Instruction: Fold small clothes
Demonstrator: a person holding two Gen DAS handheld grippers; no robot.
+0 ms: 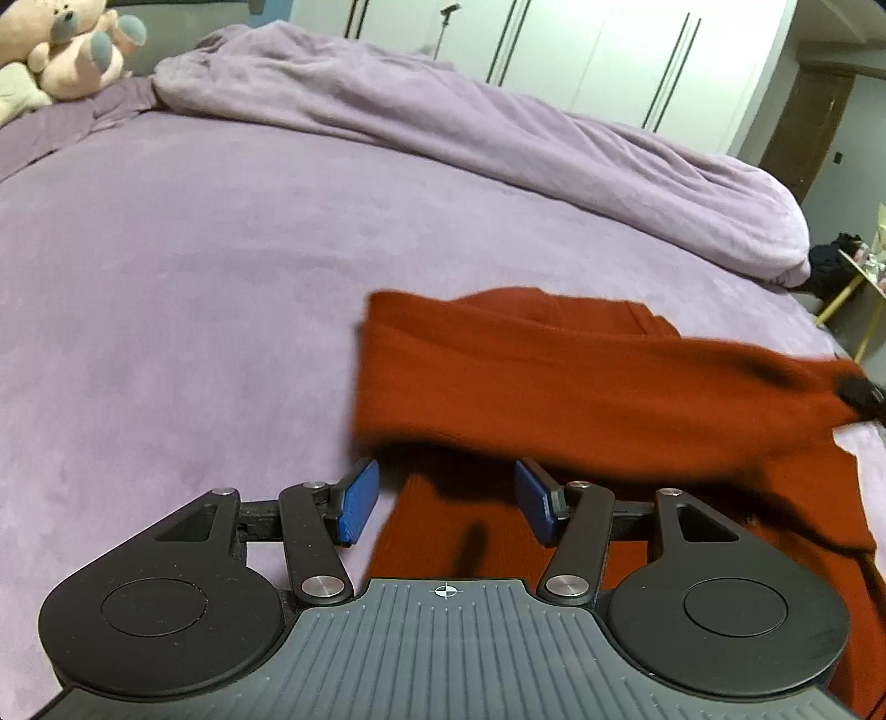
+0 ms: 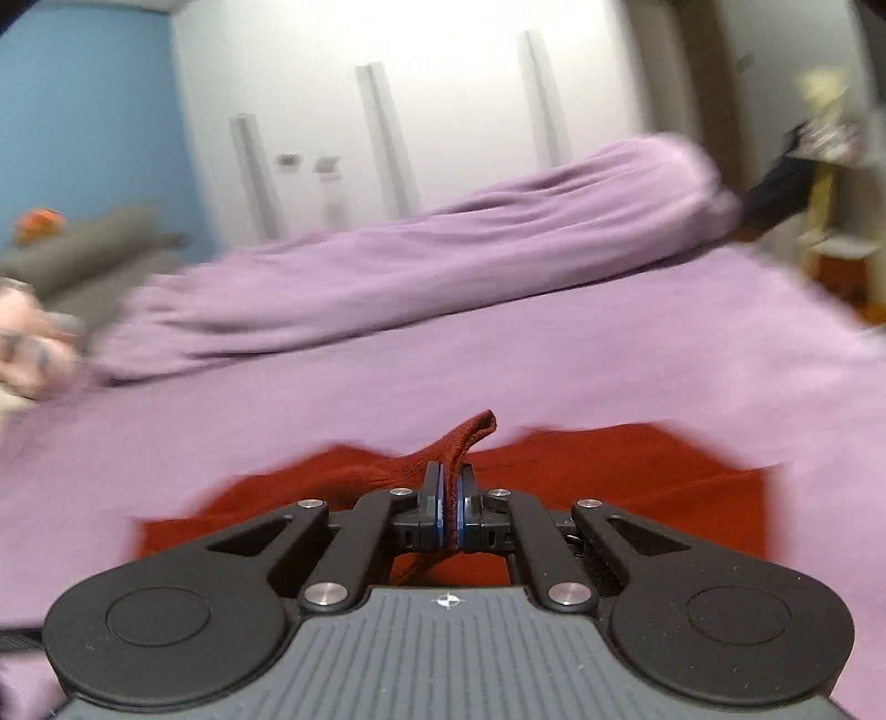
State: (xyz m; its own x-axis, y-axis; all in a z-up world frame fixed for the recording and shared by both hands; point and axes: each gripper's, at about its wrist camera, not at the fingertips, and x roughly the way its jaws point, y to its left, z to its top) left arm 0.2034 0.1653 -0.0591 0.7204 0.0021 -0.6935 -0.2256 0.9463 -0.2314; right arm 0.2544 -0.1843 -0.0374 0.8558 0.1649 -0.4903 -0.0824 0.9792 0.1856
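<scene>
A rust-red garment (image 1: pixel 554 382) lies on the purple bed (image 1: pixel 194 277). Part of it is lifted and stretched to the right, blurred. My left gripper (image 1: pixel 446 507) is open and empty, its blue pads on either side of the garment's near edge, just above it. My right gripper (image 2: pixel 451 512) is shut on a fold of the red garment (image 2: pixel 465 443), which sticks up between the pads. The right gripper's tip also shows at the right edge of the left wrist view (image 1: pixel 861 393), holding the lifted cloth.
A rumpled purple duvet (image 1: pixel 470 138) lies along the far side of the bed. Pink plush toys (image 1: pixel 72 44) sit at the far left corner. White wardrobe doors (image 1: pixel 609 61) stand behind. A yellow-legged side table (image 1: pixel 858 277) stands past the bed's right edge.
</scene>
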